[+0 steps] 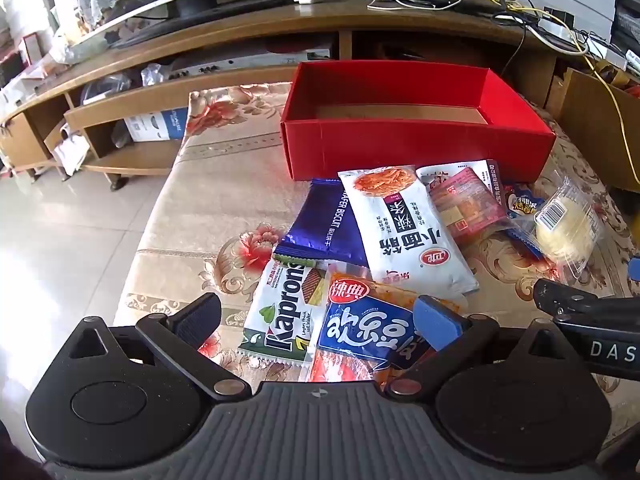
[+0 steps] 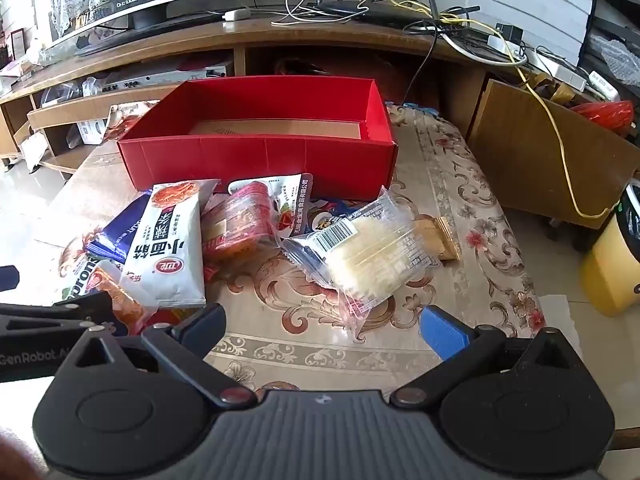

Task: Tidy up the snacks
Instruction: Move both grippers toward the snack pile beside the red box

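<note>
An empty red box (image 1: 416, 148) (image 2: 256, 160) stands at the far side of a floral table. In front of it lies a pile of snack packs: a white noodle-snack pack (image 1: 408, 228) (image 2: 168, 248), a blue wafer biscuit pack (image 1: 328, 224), a green-white Kaprons pack (image 1: 284, 312), a blue-orange spicy pack (image 1: 368, 332), a red pack (image 1: 464, 204) (image 2: 240, 228) and a clear pack with a pale cake (image 1: 568, 228) (image 2: 372, 252). My left gripper (image 1: 320, 320) is open above the Kaprons and spicy packs. My right gripper (image 2: 324, 328) is open, just short of the clear cake pack.
A wooden TV stand (image 1: 240, 40) with a television, cables and a router runs behind the table. A brown cardboard box (image 2: 540, 152) and a yellow bin (image 2: 612, 264) stand at the right. Tiled floor (image 1: 60, 220) lies left of the table.
</note>
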